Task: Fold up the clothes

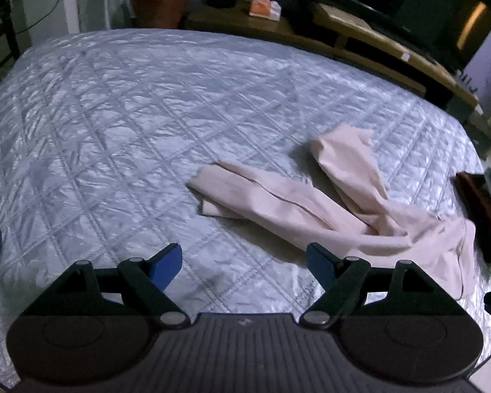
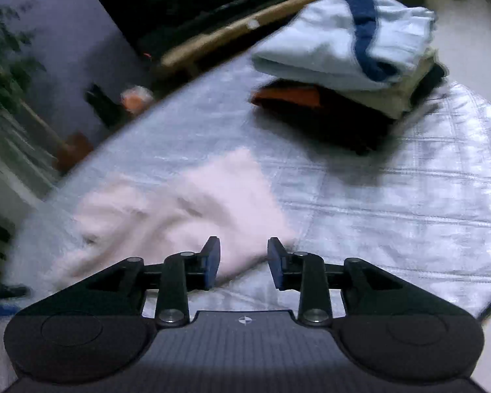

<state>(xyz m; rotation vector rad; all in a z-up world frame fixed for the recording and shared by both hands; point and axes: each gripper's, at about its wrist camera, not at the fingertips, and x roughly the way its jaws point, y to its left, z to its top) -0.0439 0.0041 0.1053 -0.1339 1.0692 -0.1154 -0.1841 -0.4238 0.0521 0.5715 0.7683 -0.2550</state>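
Note:
A pale pink pair of trousers lies crumpled on the silver quilted bed, its two legs spread toward the far side. My left gripper is open and empty, hovering just short of the garment's near edge. In the right wrist view the same pink garment is blurred and lies right in front of my right gripper, which is partly open and holds nothing. A stack of folded clothes sits on the bed beyond it, with a light blue piece on top.
A wooden bench and a dark screen run along the far side of the bed. A terracotta plant pot stands at the back left. The folded stack's edge shows at the right of the left wrist view.

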